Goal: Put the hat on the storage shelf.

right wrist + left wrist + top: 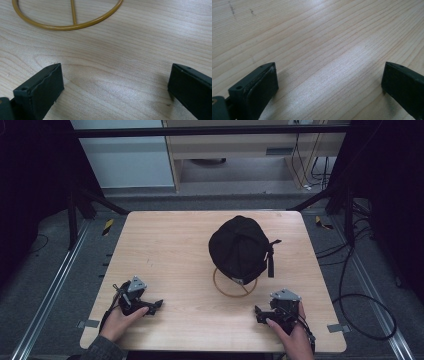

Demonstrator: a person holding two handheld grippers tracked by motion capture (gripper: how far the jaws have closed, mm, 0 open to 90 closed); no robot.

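Right tool (259,313) sits near cap (239,249), apart.

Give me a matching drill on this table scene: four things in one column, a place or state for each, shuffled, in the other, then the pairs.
Things:
1. black cap
2. gold wire stand
3. left gripper
4. right gripper

Places or states:
A. open, near the table's front left
B. ring base flat on the wood
C. open, near the front right, close to the ring
D. sits on top of the stand, strap hanging at its right

Pairs: 1-D, 2-B, 3-A, 4-C
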